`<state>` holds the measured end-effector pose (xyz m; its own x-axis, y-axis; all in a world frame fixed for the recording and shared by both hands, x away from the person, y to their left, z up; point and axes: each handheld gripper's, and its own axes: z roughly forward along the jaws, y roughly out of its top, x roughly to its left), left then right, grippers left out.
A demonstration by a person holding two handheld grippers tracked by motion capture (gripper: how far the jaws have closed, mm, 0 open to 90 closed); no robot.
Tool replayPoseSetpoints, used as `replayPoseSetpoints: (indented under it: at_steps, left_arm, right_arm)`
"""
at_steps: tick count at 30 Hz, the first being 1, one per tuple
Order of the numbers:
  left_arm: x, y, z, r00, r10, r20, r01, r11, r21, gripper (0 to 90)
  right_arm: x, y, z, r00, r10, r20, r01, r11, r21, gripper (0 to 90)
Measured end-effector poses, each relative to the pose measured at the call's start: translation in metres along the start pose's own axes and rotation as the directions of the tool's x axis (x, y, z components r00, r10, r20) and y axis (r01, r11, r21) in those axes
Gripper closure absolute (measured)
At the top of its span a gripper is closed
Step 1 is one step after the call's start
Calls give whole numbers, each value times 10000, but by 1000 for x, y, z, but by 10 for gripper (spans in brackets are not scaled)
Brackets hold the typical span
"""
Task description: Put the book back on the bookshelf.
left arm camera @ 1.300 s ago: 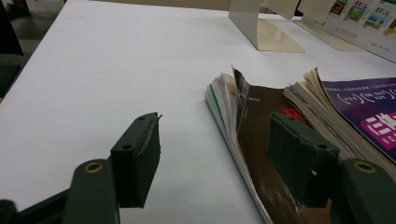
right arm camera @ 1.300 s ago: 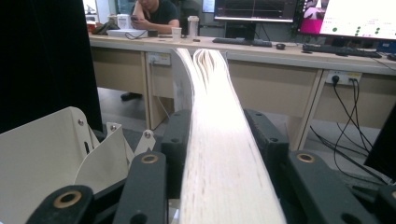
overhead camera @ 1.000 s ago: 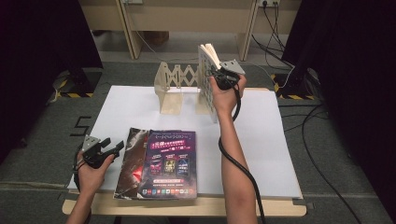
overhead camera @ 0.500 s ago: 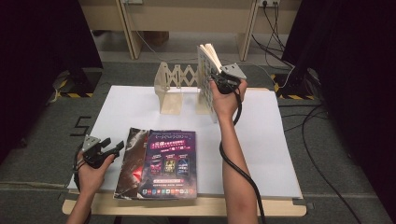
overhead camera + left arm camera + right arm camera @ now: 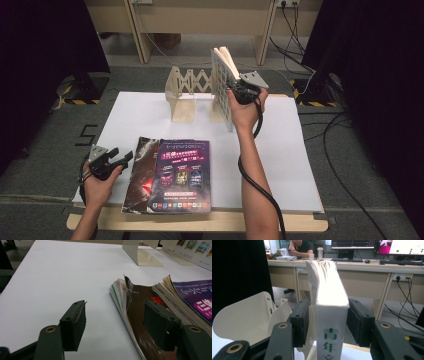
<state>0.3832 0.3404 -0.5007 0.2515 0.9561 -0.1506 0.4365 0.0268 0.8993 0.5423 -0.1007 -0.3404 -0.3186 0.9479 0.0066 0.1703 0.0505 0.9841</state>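
An upright white book (image 5: 223,80) is straddled by the right claw (image 5: 239,90) at the worktop's (image 5: 300,150) twelve o'clock, beside the rack (image 5: 187,92); its jaws have just been opening. The left claw (image 5: 117,159) is held spread at eight o'clock, by the magazines (image 5: 172,175).

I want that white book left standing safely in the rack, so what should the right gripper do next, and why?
Probably draw the right gripper straight back off the white book. Its jaws have just been opening and a gap shows on the right side, while the book stands upright beside the expanding rack. A sideways pull could tip it.
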Motion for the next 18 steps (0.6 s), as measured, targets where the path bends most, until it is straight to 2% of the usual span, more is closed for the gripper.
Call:
replayPoseSetpoints:
  at_steps: [9,13,18]
  left_arm:
    - [0,0,0,10000,-7,14,7,10000,-18,343]
    - [0,0,0,10000,14,14,-14,10000,-25,343]
    - [0,0,0,10000,45,1,-45,10000,-17,343]
  right_arm:
    - [1,-1,-7,10000,45,-61,-44,9999,125,538]
    - [1,-2,-10,9993,340,-134,-338,9992,191,519]
    - [0,-3,-16,9998,209,-20,-209,9996,206,525]
